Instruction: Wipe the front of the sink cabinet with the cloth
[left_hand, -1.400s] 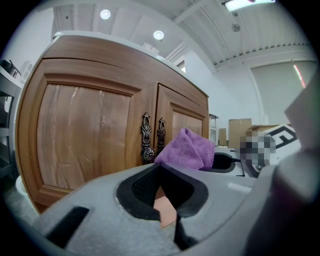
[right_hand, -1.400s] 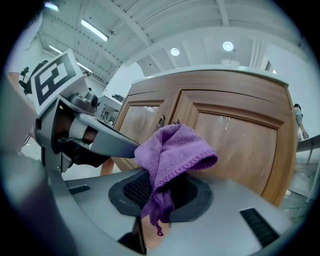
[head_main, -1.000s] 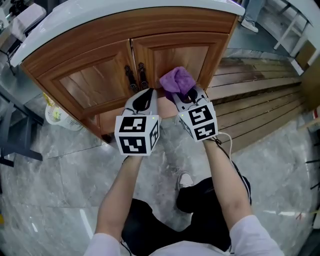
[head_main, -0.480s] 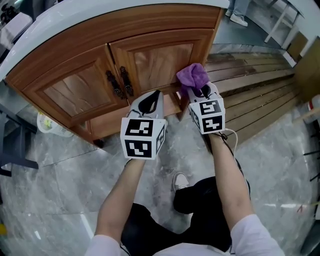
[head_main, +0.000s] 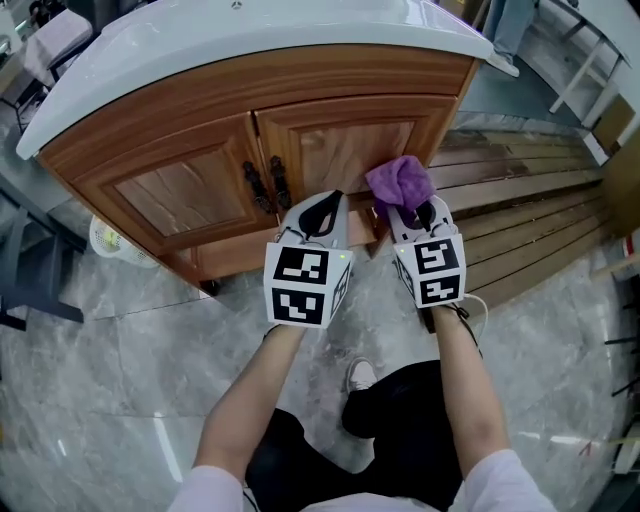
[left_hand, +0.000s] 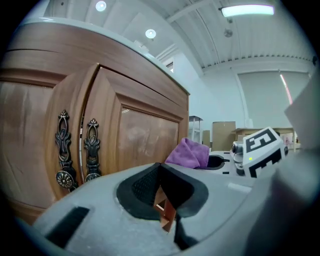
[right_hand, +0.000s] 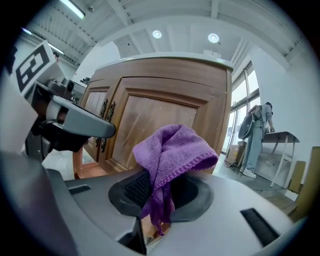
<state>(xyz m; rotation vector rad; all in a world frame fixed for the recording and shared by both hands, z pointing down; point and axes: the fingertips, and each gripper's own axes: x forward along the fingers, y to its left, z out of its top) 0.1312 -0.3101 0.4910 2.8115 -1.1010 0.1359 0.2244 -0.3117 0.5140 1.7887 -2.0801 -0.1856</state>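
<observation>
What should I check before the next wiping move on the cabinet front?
1. The cloth is clamped in the right tool: ok.
2. The cloth touches the right door: cannot tell.
3. The left tool is shut, empty and apart from the cloth: ok.
4. Both doors are closed: ok.
5. The cloth is clear of the handles: ok.

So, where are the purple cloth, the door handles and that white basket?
purple cloth (head_main: 400, 182), head view, on its bunched top.
door handles (left_hand: 91, 147), left gripper view, middle of the right-hand handle.
white basket (head_main: 112, 240), head view, on its mesh side.
</observation>
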